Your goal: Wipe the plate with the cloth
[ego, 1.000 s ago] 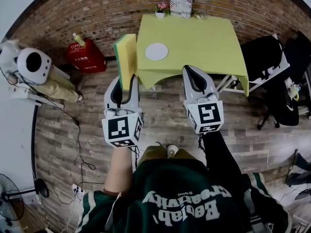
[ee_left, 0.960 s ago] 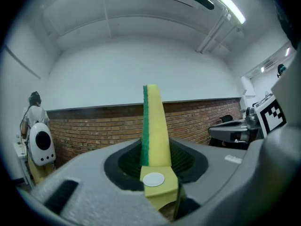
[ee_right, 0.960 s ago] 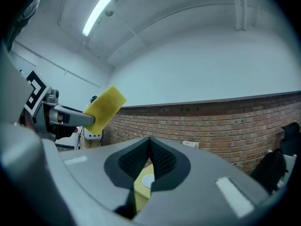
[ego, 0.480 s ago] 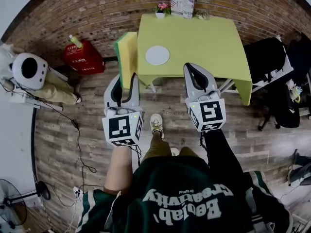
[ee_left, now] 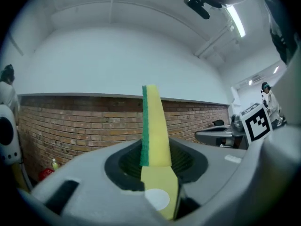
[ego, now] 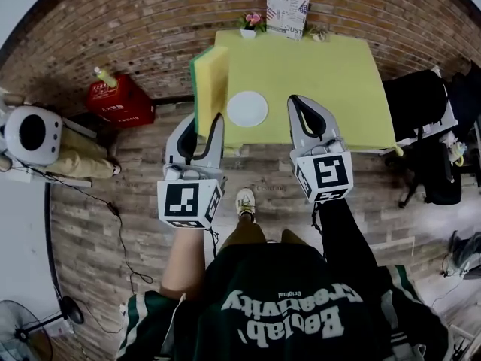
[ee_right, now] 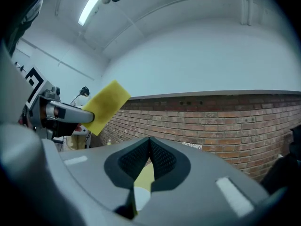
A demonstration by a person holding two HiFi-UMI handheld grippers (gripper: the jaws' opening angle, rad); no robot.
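Sponge (ego: 213,81), yellow with a green scouring face, is what I have in place of a cloth. It is pinched in the left gripper (ego: 201,122). In the left gripper view the jaws are clamped on its lower end and it stands upright out of them, green face to the left. From the head view it hangs in the air over the left edge of the table (ego: 316,74), not touching the top.

Right gripper (ego: 301,102): its own view shows the two ribbed pads pressed together with nothing between them. It is held level with the left one, in front of the table's near edge.

Plate (ego: 247,108): white, round, bare. It lies flat on the yellow-green tablecloth close to the near edge, toward the near left corner. In the head view it sits between the two grippers, nearer the left. Neither gripper nor the sponge touches it.

Far edge of the table: a small flower pot (ego: 253,17) and a printed card (ego: 287,11) beside it, both against the brick wall (ego: 135,21).

Floor notes: a red crate (ego: 120,100) stands left of the table with a yellow-green bottle (ego: 101,76) on it. A white rounded machine (ego: 34,134) sits further left. A black chair (ego: 417,100) stands off the table's right edge. One shoe (ego: 245,200) shows on the wooden planks below the grippers.
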